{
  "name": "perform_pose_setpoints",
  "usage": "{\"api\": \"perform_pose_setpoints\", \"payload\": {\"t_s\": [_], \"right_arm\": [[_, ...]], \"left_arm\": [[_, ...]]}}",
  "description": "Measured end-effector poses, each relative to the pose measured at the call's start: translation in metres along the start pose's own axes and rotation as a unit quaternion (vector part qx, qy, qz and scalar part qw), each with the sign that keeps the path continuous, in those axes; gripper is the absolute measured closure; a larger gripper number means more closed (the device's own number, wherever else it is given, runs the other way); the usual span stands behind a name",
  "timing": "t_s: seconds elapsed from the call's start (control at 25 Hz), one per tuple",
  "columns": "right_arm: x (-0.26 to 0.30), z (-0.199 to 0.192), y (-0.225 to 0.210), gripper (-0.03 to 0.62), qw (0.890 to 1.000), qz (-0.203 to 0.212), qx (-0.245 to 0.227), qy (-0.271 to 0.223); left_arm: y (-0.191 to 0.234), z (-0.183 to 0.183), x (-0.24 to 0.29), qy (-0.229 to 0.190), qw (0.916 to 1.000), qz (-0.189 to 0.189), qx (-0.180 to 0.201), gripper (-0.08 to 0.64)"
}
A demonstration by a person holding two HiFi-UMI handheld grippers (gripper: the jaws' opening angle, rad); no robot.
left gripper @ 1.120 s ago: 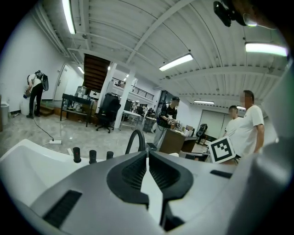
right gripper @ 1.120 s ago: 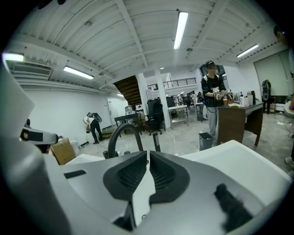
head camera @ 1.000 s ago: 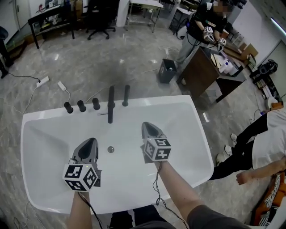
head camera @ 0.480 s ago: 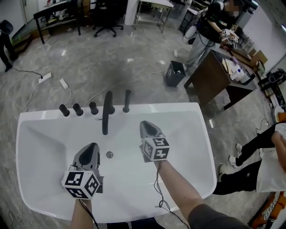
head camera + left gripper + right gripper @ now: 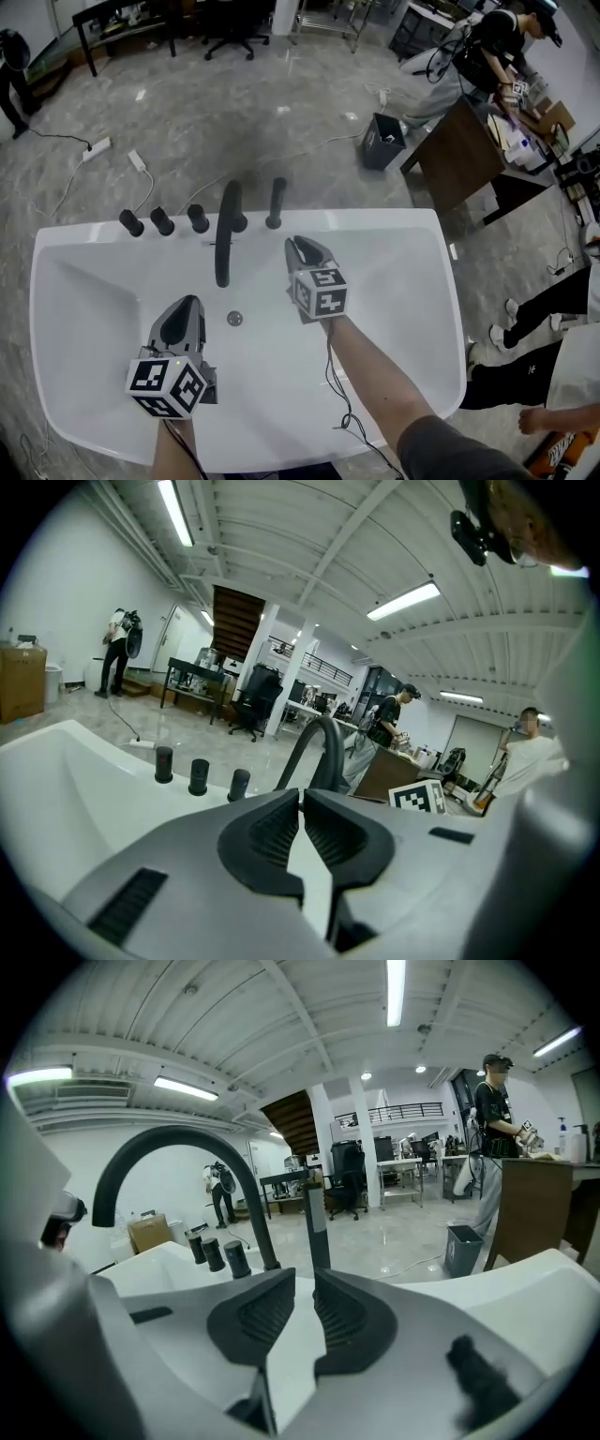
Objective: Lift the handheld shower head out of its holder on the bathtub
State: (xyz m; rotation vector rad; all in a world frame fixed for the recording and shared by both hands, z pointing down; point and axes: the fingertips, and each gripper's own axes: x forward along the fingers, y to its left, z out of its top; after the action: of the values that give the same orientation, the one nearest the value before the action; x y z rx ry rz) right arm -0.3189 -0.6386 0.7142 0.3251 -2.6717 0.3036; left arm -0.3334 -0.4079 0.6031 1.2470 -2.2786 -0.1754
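Observation:
The handheld shower head (image 5: 275,202) is a slim black stick standing upright in its holder on the far rim of the white bathtub (image 5: 394,222), just right of the curved black faucet (image 5: 225,239). My right gripper (image 5: 298,246) hovers over the tub a short way in front of the shower head, shut and holding nothing. In the right gripper view the shower head (image 5: 317,1227) rises right behind the jaw tips (image 5: 304,1274), apart from them. My left gripper (image 5: 187,305) hangs lower left over the basin, shut and empty, with the faucet (image 5: 319,752) ahead of its tips (image 5: 302,794).
Three black knobs (image 5: 162,221) line the rim left of the faucet. A drain (image 5: 235,319) sits in the tub floor. Beyond the tub are a dark bin (image 5: 383,141), a brown desk (image 5: 469,150), a power strip (image 5: 91,148) and people at the right.
Both grippers have moved forward and down over the tub. The right one has come closer to the shower head; the left one trails behind it.

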Motion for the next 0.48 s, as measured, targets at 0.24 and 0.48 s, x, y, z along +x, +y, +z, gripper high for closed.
{"api": "perform_pose_setpoints", "payload": {"t_s": [0.24,0.48], "right_arm": [[0.026,0.003,-0.008,0.435,1.0,-0.015,0.005,-0.009],[0.055,0.006,-0.011,0.41,1.0,-0.025,-0.004,-0.012]], "left_arm": [[0.013,-0.004,0.011,-0.001,1.0,0.004,-0.007,0.534],[0.015,-0.005,0.019,-0.005,1.0,0.001,-0.004,0.534]]}}
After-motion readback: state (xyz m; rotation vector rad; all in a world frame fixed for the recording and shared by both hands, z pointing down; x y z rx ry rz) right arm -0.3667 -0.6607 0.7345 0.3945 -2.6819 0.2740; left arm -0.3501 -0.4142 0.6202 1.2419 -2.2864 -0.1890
